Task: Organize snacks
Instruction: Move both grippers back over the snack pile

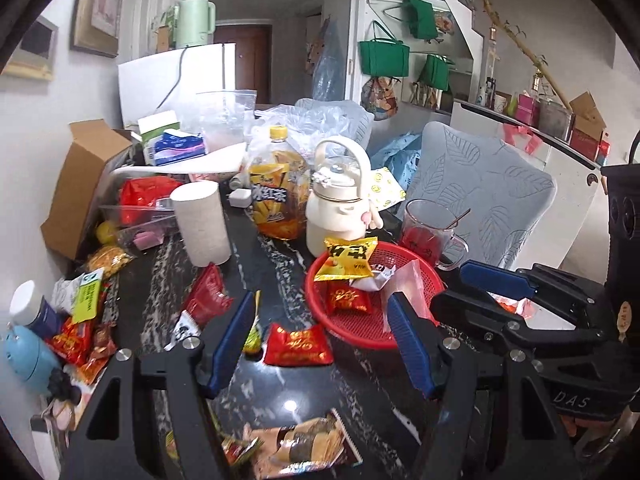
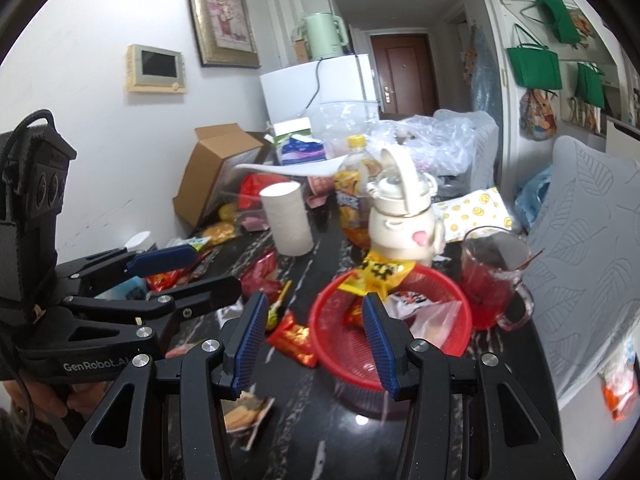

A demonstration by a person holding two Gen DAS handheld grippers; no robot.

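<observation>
A red mesh basket point(image 1: 362, 330) point(image 2: 352, 364) sits on the dark marble table and holds a yellow snack packet point(image 1: 348, 260) point(image 2: 374, 276), a red packet point(image 1: 346, 300) and a clear pink bag point(image 1: 404, 284). A red snack packet point(image 1: 298, 346) point(image 2: 294, 338) lies on the table just left of the basket. My left gripper point(image 1: 324, 344) is open and empty, straddling that packet. My right gripper point(image 2: 314, 344) is open and empty over the basket's near left rim; in the left wrist view it shows at the right point(image 1: 476, 284).
Loose snack packets lie along the left table edge point(image 1: 80, 332) and near me point(image 1: 304, 448). A paper roll point(image 1: 202, 226), tea bottle point(image 1: 278, 196), cream kettle bottle point(image 1: 338, 200) and glass mug of red drink point(image 1: 430, 236) stand behind the basket. A leaf-pattern chair point(image 1: 480, 192) is at right.
</observation>
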